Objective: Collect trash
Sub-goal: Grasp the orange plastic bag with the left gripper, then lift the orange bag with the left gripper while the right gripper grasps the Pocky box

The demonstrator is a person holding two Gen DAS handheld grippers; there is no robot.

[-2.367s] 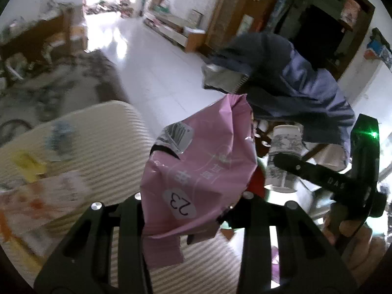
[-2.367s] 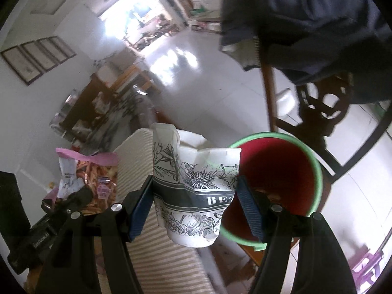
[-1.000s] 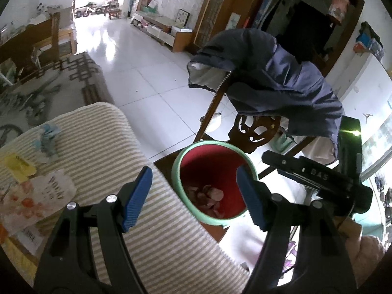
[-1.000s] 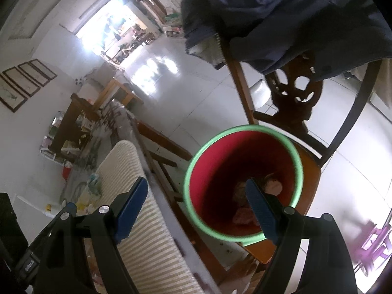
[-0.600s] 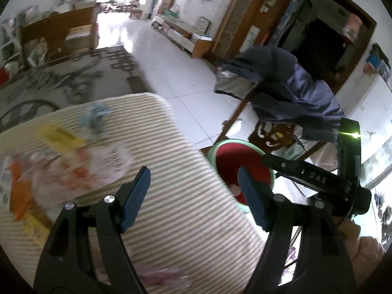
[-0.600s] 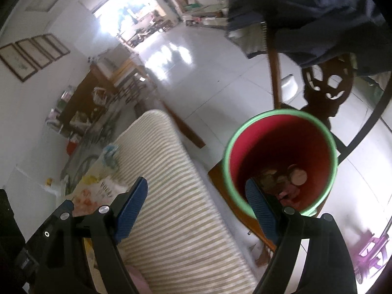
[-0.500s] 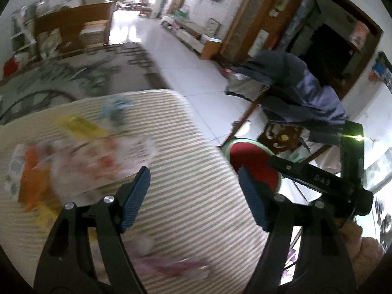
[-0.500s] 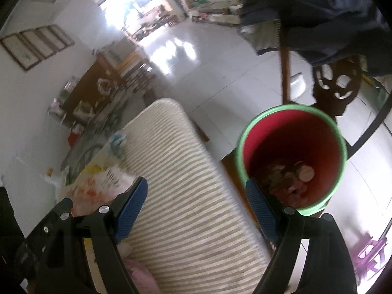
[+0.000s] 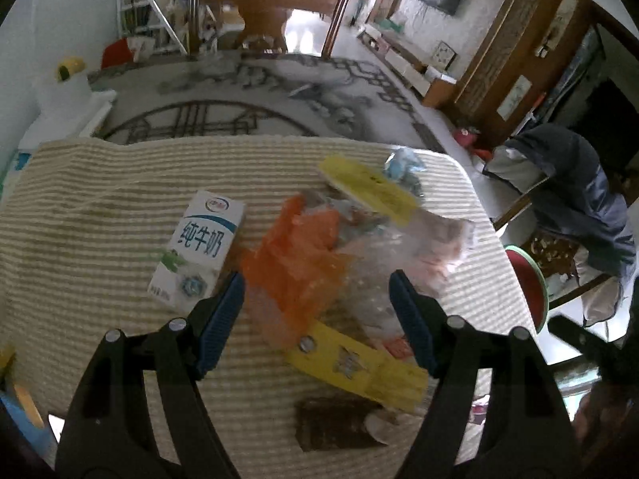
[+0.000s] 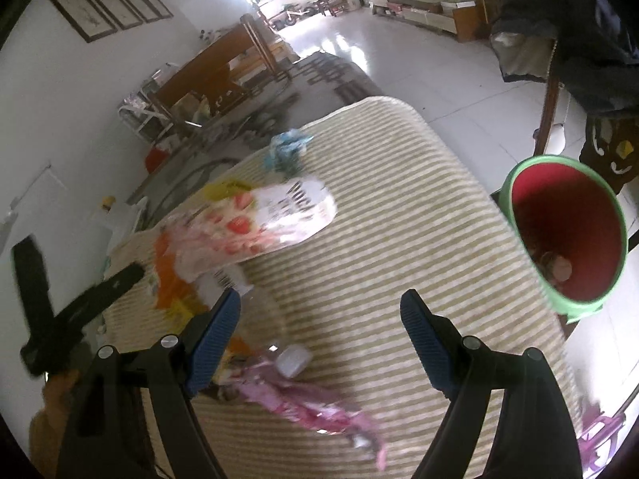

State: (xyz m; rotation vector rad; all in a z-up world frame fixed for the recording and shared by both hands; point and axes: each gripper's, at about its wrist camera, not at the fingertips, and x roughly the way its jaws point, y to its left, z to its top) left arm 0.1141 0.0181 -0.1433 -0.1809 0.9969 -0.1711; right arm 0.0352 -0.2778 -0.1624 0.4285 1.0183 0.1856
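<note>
Both tongs [image 9: 315, 307] [image 10: 319, 315] gape empty — the red bin [image 10: 567, 231] holds scraps, milk carton [image 9: 197, 247] lies outside.

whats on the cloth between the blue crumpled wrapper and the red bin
Nothing: in the right wrist view the striped cloth is bare from the blue crumpled wrapper to its edge, and the red bin stands just past that edge.

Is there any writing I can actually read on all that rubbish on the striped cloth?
"纯牛奶": in blue on the white milk carton.
Carton's round logo above those characters: too small to read.
Yellow wrappers: dark print, blurred.
Clear strawberry bag: large dark letters near its end, too smeared to read.
Pink wrapper: blurred, nothing legible.
</note>
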